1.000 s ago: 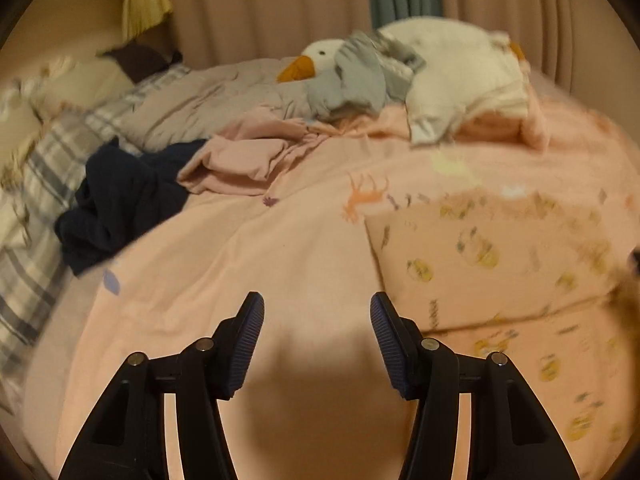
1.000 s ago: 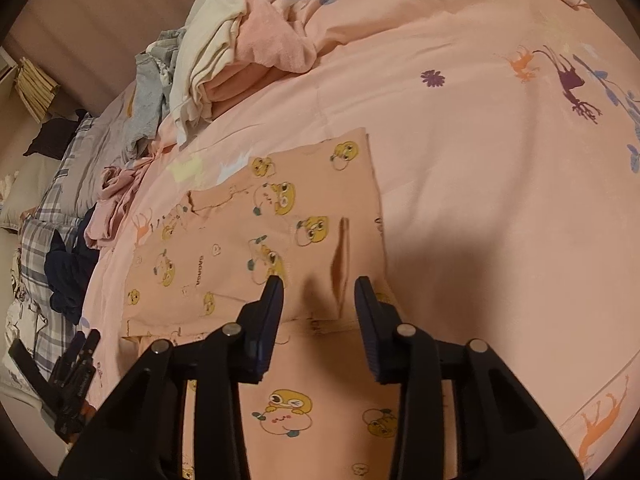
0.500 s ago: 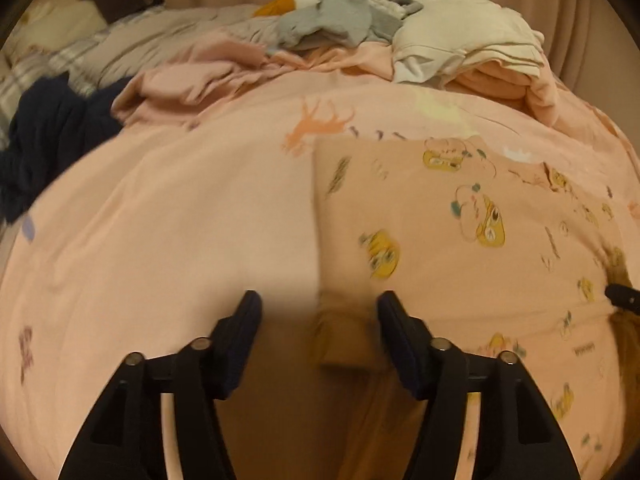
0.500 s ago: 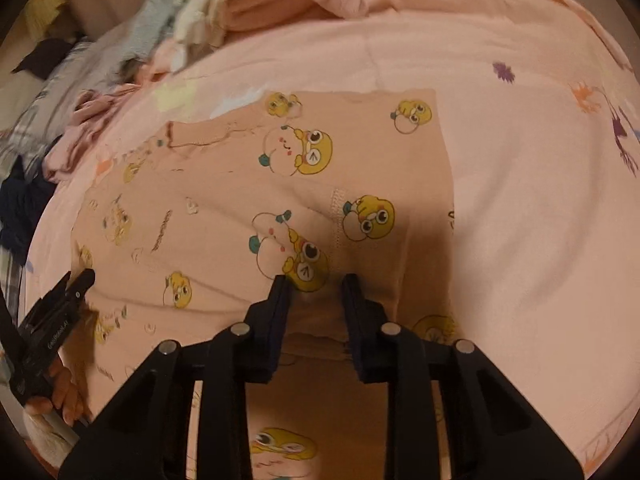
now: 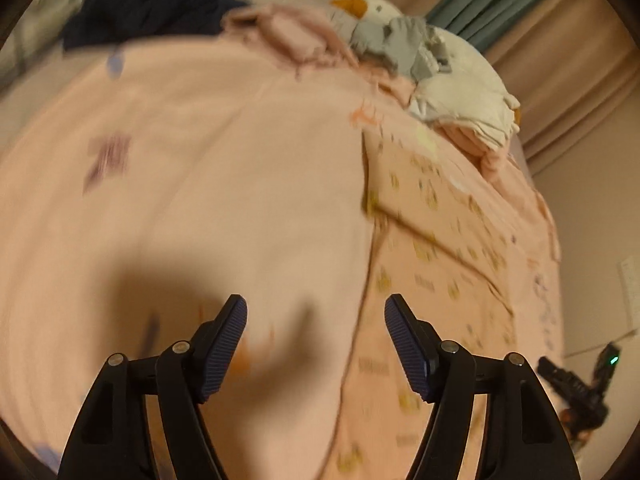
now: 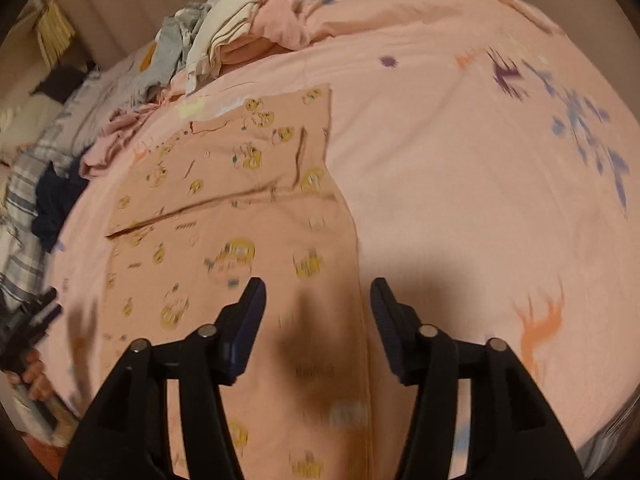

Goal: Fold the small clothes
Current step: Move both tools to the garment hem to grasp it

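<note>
Left gripper (image 5: 316, 340): we see its black jaws apart, having just been opening, with nothing between them; under the gap lies bare bedcover.
Right gripper (image 6: 317, 312): we see its jaws apart, having just been opening; no cloth is pinched, and the garment's right edge runs under the gap.
Peach cotton garment printed with yellow cartoon figures (image 6: 224, 216): it lies flat on the bed, its far part folded over the near part along a crosswise crease. In the left wrist view (image 5: 432, 248) it sits to the right of the left tongs, its left edge passing near the right-hand jaw.
Pink bedcover with animal prints (image 6: 460, 184): we find it spread beneath everything.
Heap of loose clothes (image 6: 240, 36): cream, grey and pink pieces piled beyond the garment.
Dark navy cloth (image 5: 152, 4): crumpled at the far left.
</note>
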Action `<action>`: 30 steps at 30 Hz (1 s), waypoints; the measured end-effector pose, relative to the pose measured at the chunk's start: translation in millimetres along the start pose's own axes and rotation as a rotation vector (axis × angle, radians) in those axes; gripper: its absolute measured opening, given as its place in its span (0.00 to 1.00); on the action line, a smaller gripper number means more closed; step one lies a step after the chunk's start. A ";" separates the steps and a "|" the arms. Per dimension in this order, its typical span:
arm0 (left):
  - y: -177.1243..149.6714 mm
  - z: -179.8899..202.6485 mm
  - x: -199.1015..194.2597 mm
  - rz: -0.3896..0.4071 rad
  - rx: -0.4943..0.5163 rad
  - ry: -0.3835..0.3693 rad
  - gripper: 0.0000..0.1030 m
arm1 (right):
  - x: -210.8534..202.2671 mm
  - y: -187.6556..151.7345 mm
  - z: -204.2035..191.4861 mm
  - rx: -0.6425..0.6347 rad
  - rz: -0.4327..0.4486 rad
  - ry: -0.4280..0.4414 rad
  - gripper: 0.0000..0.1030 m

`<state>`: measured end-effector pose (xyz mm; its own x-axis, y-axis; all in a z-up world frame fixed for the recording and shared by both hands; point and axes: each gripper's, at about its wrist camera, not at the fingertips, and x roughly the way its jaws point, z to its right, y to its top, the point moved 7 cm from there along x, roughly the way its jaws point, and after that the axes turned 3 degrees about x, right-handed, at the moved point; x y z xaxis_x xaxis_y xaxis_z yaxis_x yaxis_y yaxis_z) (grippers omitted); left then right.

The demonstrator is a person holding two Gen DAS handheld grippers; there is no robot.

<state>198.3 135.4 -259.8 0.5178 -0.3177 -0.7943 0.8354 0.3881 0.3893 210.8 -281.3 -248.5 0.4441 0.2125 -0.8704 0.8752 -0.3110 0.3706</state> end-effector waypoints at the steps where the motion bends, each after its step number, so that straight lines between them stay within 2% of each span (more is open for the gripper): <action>1: -12.7 -1.6 1.0 -0.029 -0.026 -0.024 0.68 | -6.7 -10.9 7.2 0.025 -0.008 0.023 0.56; 5: -53.1 -1.5 13.8 -0.155 -0.049 -0.076 0.68 | -12.1 -50.7 25.1 0.111 -0.053 0.049 0.59; 6: -60.3 -1.2 16.9 -0.165 -0.054 -0.080 0.68 | -8.0 -58.5 23.5 0.133 -0.074 0.072 0.59; 8: -67.1 2.3 11.1 -0.112 -0.015 -0.081 0.68 | -3.4 -73.4 27.0 0.167 -0.113 0.106 0.59; 9: -70.7 4.4 8.6 -0.110 0.000 -0.078 0.68 | -1.7 -80.0 29.3 0.175 -0.126 0.105 0.59; 11: -80.0 10.1 6.6 -0.144 0.020 -0.098 0.68 | 3.9 -93.2 35.6 0.192 -0.152 0.070 0.59; 13: -89.0 14.4 7.4 -0.183 0.015 -0.147 0.68 | 6.2 -102.3 39.9 0.225 -0.161 0.079 0.59; 17: -102.9 20.0 9.3 -0.211 -0.015 -0.218 0.68 | 0.8 -115.1 38.1 0.235 -0.162 0.116 0.59; 20: -107.8 21.3 6.1 -0.204 -0.043 -0.241 0.68 | 0.8 -123.7 32.4 0.191 -0.187 0.081 0.59; 22: -114.2 25.9 5.3 -0.220 -0.031 -0.257 0.68 | -0.3 -127.9 28.1 0.177 -0.186 0.063 0.60; 27: -124.9 35.3 6.1 -0.228 0.006 -0.263 0.68 | 5.1 -131.9 17.6 0.166 -0.193 0.099 0.61; 29: -124.2 35.3 6.1 -0.234 -0.027 -0.286 0.68 | 5.8 -131.6 14.6 0.176 -0.188 0.109 0.61; 30: -125.0 35.0 6.2 -0.255 -0.060 -0.324 0.68 | 5.8 -131.4 13.4 0.181 -0.189 0.118 0.61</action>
<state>103.5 54.7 -297.1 0.3349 -0.6621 -0.6704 0.9371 0.3083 0.1637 95.8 -251.7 -306.6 0.3052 0.3855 -0.8708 0.9006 -0.4141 0.1323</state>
